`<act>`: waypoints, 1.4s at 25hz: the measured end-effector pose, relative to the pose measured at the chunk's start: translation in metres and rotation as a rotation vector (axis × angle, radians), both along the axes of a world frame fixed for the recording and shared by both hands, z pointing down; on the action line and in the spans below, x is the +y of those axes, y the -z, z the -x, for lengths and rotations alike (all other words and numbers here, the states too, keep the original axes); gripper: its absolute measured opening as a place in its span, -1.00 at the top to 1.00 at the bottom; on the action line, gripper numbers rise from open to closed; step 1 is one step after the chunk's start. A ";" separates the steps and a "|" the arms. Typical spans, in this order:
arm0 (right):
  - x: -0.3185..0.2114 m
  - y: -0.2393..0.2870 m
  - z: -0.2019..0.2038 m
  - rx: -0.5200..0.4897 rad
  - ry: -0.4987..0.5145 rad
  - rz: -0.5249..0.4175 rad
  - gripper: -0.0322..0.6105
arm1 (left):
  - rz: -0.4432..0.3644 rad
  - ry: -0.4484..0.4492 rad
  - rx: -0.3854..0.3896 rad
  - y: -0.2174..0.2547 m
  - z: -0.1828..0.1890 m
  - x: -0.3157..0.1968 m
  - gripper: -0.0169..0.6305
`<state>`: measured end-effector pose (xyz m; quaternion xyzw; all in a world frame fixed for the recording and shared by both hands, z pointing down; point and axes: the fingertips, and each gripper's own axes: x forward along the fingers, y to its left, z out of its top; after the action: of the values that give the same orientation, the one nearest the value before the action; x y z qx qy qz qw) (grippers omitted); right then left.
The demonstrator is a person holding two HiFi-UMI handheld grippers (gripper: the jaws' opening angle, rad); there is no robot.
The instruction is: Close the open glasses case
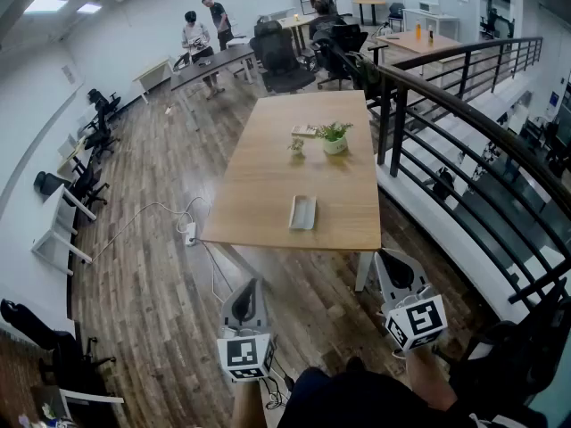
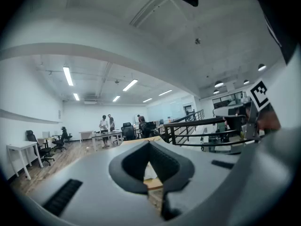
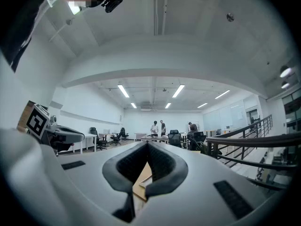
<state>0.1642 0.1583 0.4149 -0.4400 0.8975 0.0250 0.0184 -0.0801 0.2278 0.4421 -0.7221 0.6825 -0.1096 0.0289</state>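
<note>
The open glasses case (image 1: 302,212) is pale grey and lies near the front edge of the long wooden table (image 1: 268,163). Both grippers hang well short of the table, over the floor, low in the head view. My left gripper (image 1: 251,289) is shut with nothing in it, below and left of the case. My right gripper (image 1: 391,264) is also shut and empty, below and right of the case. In the left gripper view the jaws (image 2: 149,144) meet at their tips; a pale shape and table wood show through the gap below them. The right gripper view shows the same closed jaws (image 3: 147,144).
A small potted plant (image 1: 335,137), a tiny second plant (image 1: 296,145) and a flat booklet (image 1: 304,130) sit farther back on the table. A black railing (image 1: 446,141) runs along the right. A power strip with cable (image 1: 189,233) lies on the floor at left. People stand at distant desks.
</note>
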 end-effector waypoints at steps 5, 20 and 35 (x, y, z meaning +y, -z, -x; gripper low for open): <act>0.001 0.001 -0.003 -0.002 0.003 -0.003 0.85 | -0.027 -0.002 -0.018 0.006 -0.002 -0.001 0.95; 0.005 -0.004 -0.011 -0.021 0.041 -0.001 0.85 | -0.024 0.033 -0.028 0.006 -0.009 0.006 0.95; -0.040 -0.049 0.012 -0.018 0.058 0.101 0.85 | 0.011 0.066 -0.027 -0.022 0.032 -0.033 0.95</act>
<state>0.1519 0.1187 0.4637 -0.4145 0.9097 -0.0246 0.0048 -0.1117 0.1944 0.4637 -0.6979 0.7047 -0.1238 0.0303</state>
